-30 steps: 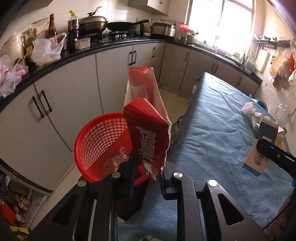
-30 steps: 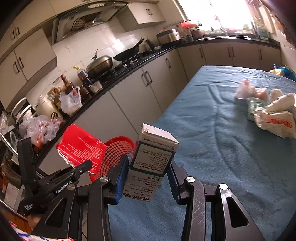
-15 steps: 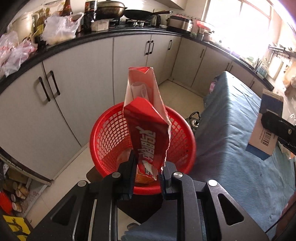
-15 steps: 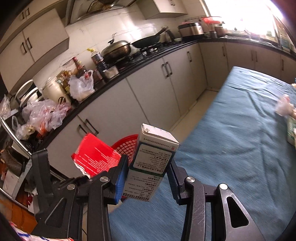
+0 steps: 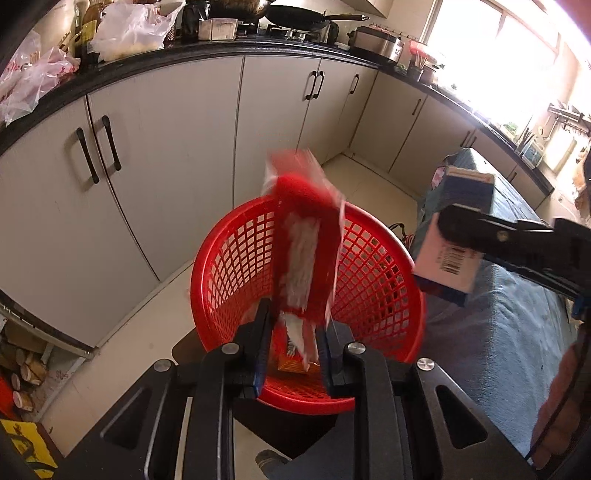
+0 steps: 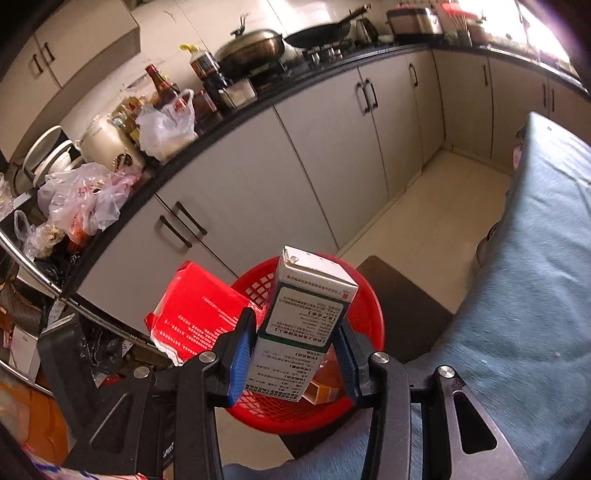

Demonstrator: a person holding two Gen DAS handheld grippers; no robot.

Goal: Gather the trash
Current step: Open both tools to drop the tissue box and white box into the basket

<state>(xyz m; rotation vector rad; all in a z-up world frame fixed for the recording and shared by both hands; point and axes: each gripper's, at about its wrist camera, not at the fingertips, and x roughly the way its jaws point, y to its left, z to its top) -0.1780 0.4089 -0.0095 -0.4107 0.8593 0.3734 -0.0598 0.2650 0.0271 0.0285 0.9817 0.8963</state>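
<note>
A red mesh basket (image 5: pixel 373 288) stands on the floor beside the table; it also shows in the right wrist view (image 6: pixel 365 302). My left gripper (image 5: pixel 295 336) is above it, jaws parted, with the red snack bag (image 5: pixel 308 236) blurred between them and dropping. The bag also shows in the right wrist view (image 6: pixel 199 314). My right gripper (image 6: pixel 299 347) is shut on a white and green carton (image 6: pixel 306 317) over the basket's rim; the carton shows in the left wrist view (image 5: pixel 454 236). An orange box (image 6: pixel 325 391) lies in the basket.
Grey kitchen cabinets (image 5: pixel 177 147) run behind the basket under a black counter with plastic bags (image 5: pixel 129 33) and pans. The table with a blue cloth (image 6: pixel 546 280) is to the right. A dark mat (image 6: pixel 402 314) lies on the floor.
Both grippers moved from the table toward the basket. The left jaws have opened and the red bag is slipping down, now blurred. The carton stays held in the right gripper.
</note>
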